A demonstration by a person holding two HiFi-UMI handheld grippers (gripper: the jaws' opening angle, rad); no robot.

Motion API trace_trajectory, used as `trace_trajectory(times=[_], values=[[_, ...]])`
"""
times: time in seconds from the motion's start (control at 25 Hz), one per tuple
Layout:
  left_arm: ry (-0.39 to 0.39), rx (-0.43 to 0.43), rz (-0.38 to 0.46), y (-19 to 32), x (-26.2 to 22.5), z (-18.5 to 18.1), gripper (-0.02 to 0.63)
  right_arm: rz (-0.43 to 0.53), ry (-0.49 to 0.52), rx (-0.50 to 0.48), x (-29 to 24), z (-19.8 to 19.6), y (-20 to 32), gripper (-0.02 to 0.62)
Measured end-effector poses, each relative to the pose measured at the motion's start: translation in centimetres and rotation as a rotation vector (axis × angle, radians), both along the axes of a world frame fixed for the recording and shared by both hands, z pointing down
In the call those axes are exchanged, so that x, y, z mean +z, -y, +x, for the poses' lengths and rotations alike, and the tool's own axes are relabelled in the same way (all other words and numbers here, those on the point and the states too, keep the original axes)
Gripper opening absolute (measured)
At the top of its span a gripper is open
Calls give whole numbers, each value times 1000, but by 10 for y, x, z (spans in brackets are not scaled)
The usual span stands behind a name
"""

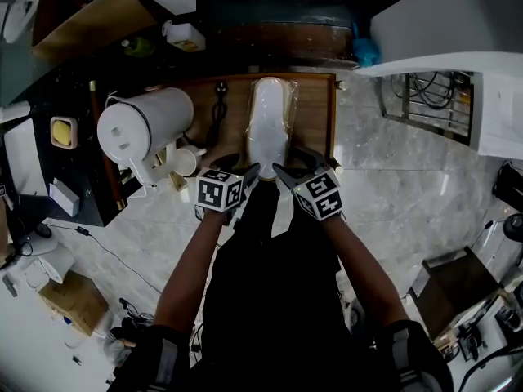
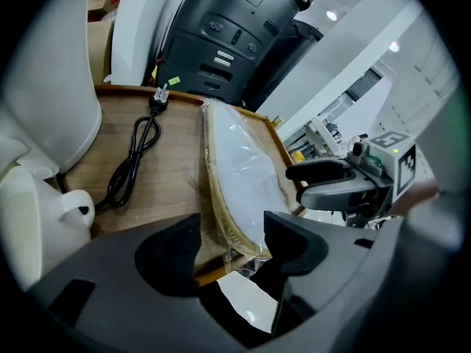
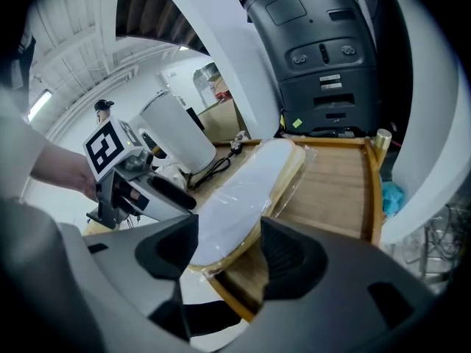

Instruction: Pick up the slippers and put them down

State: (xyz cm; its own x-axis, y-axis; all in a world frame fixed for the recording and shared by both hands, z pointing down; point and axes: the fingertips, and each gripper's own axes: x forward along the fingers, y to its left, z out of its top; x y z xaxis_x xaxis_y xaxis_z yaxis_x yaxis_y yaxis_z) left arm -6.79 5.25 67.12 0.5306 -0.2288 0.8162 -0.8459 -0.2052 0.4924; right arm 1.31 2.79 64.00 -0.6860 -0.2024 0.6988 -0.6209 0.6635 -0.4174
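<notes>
A pair of white slippers [image 1: 271, 125] with tan soles, sealed in clear plastic, lies lengthwise on a wooden tray [image 1: 319, 104]. Its near end reaches the tray's front rim. My left gripper [image 1: 249, 173] is at that end from the left. Its jaws stand open around the slippers [image 2: 246, 175], and bare wood shows between the left jaw and the sole. My right gripper [image 1: 286, 173] comes in from the right. The heel of the slippers [image 3: 243, 190] fills the gap between its jaws, which look shut on it. Each gripper view also shows the other gripper's fingers [image 2: 331, 182] [image 3: 158, 190].
A white jug [image 1: 143, 125] and a white mug [image 1: 186, 160] stand at the tray's left. A black cable [image 1: 219, 109] lies coiled on the wood beside the slippers. A dark machine [image 2: 228, 28] stands behind the tray. Marble floor [image 1: 392, 178] lies to the right.
</notes>
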Motion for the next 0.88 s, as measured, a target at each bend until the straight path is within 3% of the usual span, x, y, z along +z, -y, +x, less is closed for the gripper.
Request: trace_trajectory(times=[0.24, 0.36, 0.52, 0.6, 0.68, 0.88], values=[[10, -7, 39, 2, -18, -3, 262, 4, 28, -36, -14, 1, -5, 245], [-9, -3, 52, 3, -26, 0, 262, 29, 25, -81, -22, -2, -8, 175], [-40, 26, 85, 7, -40, 8, 259, 44, 22, -103, -32, -3, -10, 129], [-74, 49, 94, 7, -49, 15, 259, 70, 29, -106, -38, -5, -11, 40], [-98, 78, 106, 5, -57, 23, 254, 82, 38, -113, -48, -8, -13, 9], [-142, 109, 177, 6, -86, 33, 145, 109, 43, -149, -70, -16, -17, 9]])
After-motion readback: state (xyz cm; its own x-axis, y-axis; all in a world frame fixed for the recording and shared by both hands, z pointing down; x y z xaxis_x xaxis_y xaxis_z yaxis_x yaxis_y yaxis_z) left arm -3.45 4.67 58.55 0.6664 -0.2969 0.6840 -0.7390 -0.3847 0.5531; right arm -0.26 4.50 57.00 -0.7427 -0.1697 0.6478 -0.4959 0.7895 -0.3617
